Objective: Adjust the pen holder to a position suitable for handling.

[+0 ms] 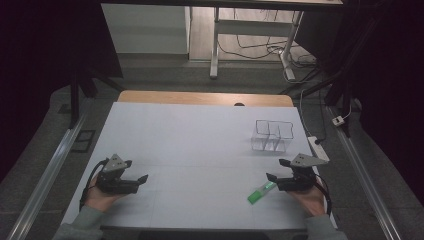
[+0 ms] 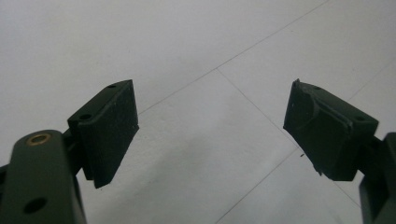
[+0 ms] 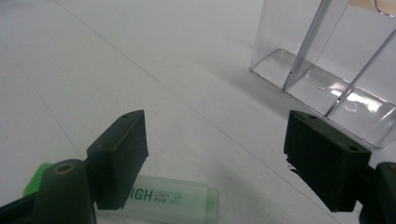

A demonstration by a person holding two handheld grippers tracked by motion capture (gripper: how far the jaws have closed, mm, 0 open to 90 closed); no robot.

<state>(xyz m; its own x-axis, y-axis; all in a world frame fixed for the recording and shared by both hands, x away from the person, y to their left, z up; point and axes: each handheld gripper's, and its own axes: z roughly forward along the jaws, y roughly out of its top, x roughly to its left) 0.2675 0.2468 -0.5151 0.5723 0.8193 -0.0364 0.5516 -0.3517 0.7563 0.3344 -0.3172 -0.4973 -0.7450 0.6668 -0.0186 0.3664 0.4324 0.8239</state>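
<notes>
Green highlighter [image 1: 261,192] flat beside the spread right gripper [image 1: 280,171], clear divided box [image 1: 271,135] beyond, left gripper [image 1: 136,171] likewise spread

Left hand [image 1: 95,199]: near left, cupped under its gripper from below, sleeve at the near edge.
Left gripper [image 1: 136,172]: jaws spread wide, nothing between them, pointing right and slightly far.
Right hand [image 1: 311,199]: near right, wrapped under its gripper.
Right gripper [image 1: 278,170]: jaws spread wide, nothing gripped, pointing left and far.
</notes>
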